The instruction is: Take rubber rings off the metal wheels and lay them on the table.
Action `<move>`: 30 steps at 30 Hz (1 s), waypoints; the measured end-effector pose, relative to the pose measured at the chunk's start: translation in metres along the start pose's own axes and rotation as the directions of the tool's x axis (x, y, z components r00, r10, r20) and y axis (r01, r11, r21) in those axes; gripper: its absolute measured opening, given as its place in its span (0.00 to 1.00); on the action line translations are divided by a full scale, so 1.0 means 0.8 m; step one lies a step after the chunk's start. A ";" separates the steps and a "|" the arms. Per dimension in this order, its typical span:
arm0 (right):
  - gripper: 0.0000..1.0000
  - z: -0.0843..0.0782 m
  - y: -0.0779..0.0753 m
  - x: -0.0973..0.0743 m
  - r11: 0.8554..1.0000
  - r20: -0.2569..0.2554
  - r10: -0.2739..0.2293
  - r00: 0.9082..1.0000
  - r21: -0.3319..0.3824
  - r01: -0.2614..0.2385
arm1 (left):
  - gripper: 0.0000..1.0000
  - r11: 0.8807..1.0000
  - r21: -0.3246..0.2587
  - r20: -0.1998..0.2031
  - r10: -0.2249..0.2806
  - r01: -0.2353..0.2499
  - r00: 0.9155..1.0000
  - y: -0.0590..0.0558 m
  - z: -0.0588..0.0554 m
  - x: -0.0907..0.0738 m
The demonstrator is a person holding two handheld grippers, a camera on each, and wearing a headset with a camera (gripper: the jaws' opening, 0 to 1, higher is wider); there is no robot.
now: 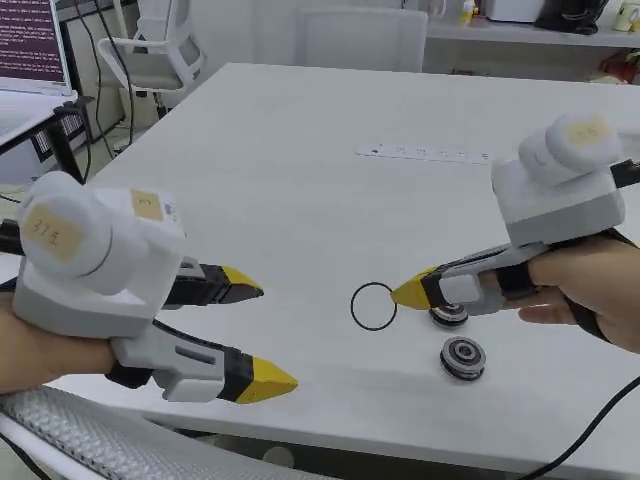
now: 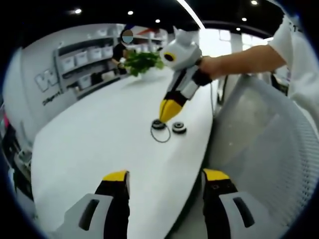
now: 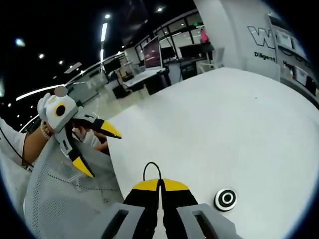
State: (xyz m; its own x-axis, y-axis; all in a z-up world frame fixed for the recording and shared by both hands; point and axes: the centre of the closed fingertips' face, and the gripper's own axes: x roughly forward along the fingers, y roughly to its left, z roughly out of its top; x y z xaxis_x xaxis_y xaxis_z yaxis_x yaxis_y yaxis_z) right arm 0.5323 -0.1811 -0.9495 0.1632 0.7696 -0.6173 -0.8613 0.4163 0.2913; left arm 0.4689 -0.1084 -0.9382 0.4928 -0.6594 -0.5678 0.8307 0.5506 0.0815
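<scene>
A thin black rubber ring [image 1: 353,308] rests on the white table [image 1: 300,180], with my right gripper [image 1: 402,293] shut on its edge. In the right gripper view the ring [image 3: 152,164] loops out from between the closed yellow tips [image 3: 160,182]. Two metal wheels stand just behind that gripper: one [image 1: 449,316] partly hidden by it, the other [image 1: 463,357] nearer me with a dark rim. My left gripper [image 1: 258,330] hovers open and empty at the table's near left edge. The left gripper view has the ring [image 2: 161,142] and both wheels [image 2: 178,128] ahead of its jaws [image 2: 165,179].
A white power strip [image 1: 425,154] lies farther back on the table. Office chairs [image 1: 150,50] and a monitor [image 1: 30,40] stand beyond the far left edge. A mesh chair back [image 1: 60,425] sits under my left hand.
</scene>
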 end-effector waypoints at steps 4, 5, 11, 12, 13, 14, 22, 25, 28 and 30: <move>0.00 -0.006 0.000 0.014 1.000 -0.026 -0.012 1.000 -0.013 0.011 | 0.59 1.000 0.001 -0.002 0.014 -0.014 1.000 0.003 -0.002 0.000; 0.00 -0.008 -0.002 0.018 1.000 -0.029 -0.016 0.999 -0.014 0.016 | 0.59 1.000 -0.001 -0.003 0.015 -0.015 1.000 0.004 -0.002 0.000; 0.00 -0.025 -0.010 0.032 0.999 -0.019 -0.031 0.999 0.026 0.031 | 0.57 0.999 -0.019 0.005 0.036 -0.036 0.999 0.010 -0.003 -0.002; 0.00 -0.028 -0.011 0.034 0.999 -0.022 -0.033 0.999 0.029 0.034 | 0.56 0.999 -0.022 0.007 0.041 -0.040 0.999 0.011 -0.003 -0.002; 0.00 -0.031 -0.013 0.036 0.999 -0.028 -0.039 0.999 0.029 0.039 | 0.56 0.999 -0.025 0.009 0.042 -0.042 0.999 0.012 -0.003 -0.002; 0.00 -0.037 -0.016 0.037 0.998 -0.044 -0.051 0.998 0.024 0.052 | 0.56 0.999 -0.028 0.009 0.039 -0.039 0.999 0.012 -0.003 -0.001; 0.00 -0.046 -0.032 0.045 0.996 -0.065 -0.084 0.994 0.023 0.086 | 0.56 0.999 -0.030 -0.005 0.030 -0.030 1.000 0.010 -0.007 0.000; 0.00 -0.049 -0.036 0.047 0.995 -0.067 -0.092 0.993 0.025 0.094 | 0.57 1.000 -0.025 -0.018 0.019 -0.020 1.000 0.008 -0.009 0.001; 0.02 -0.055 -0.039 0.051 0.995 -0.086 -0.100 0.991 0.011 0.101 | 0.59 1.000 -0.022 -0.025 0.006 -0.006 1.000 0.006 -0.012 0.002; 0.03 -0.056 -0.039 0.051 0.995 -0.092 -0.101 0.991 0.005 0.102 | 0.59 1.000 -0.023 -0.029 0.007 -0.008 1.000 0.006 -0.013 0.002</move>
State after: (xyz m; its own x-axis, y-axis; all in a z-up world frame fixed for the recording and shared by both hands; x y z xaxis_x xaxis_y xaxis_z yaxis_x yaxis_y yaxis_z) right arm 0.5442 -0.1843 -1.0169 0.2040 0.6757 -0.7084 -0.8378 0.4948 0.2308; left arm 0.4710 -0.1017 -0.9473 0.4910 -0.6400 -0.5910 0.8204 0.5678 0.0668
